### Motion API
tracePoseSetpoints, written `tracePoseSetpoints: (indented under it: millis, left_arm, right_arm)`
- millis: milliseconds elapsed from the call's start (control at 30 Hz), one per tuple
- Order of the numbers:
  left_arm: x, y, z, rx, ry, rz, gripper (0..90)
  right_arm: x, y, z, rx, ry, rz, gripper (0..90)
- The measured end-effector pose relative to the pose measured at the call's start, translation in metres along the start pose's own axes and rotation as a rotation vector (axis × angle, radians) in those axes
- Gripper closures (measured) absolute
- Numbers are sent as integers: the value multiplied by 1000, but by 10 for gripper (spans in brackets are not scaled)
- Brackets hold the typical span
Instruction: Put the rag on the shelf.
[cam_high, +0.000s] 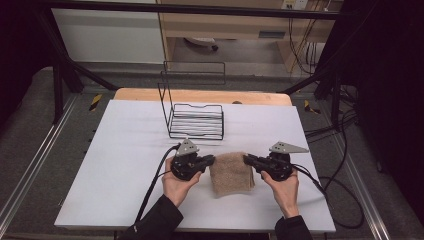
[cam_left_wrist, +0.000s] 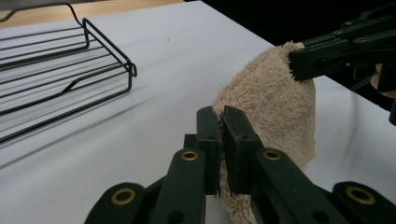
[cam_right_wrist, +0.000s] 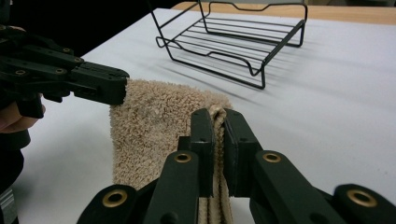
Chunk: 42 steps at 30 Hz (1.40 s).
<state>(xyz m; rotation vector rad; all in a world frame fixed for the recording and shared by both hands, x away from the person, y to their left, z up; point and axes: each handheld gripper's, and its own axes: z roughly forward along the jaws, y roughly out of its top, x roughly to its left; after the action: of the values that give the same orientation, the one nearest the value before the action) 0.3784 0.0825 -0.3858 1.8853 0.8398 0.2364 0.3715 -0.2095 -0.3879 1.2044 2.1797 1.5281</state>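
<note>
Towel (cam_high: 231, 173) sat at lower centre of the high view, folded, on the white table (cam_high: 125, 165), just below the wire rack (cam_high: 196, 121). You had your left gripper (cam_high: 212, 160) clenched on its upper left corner and your right gripper (cam_high: 246, 159) clenched on the upper right; both gripper views showed terry pinched between closed jaws. Judging by that, the grasp was done, the lift barely begun, and moving the towel, probably to the rack, remained.

Towel (cam_high: 231, 172) lies on the table (cam_high: 125, 150) (rack (cam_high: 196, 121) behind it).
</note>
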Motion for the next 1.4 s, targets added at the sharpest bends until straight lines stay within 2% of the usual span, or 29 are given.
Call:
tracePoseSetpoints:
  millis: [367, 567, 1033, 1100, 1400]
  left_arm:
    - [2, 15, -12, -19, 10, 40, 854]
    - [6, 21, -18, -33, 14, 46, 854]
    - [17, 36, -38, -64, 37, 74, 854]
    - [19, 39, -41, -67, 42, 76, 854]
    - [28, 47, -54, -90, 62, 84, 854]
  right_arm:
    - [11, 9, -4, -59, -8, -31, 840]
    - [17, 15, -4, -86, -5, -40, 839]
    - [31, 34, 1, -139, 5, -63, 839]
    - [35, 38, 4, -151, 1, -81, 839]
    - [43, 49, 12, -183, 8, -90, 839]
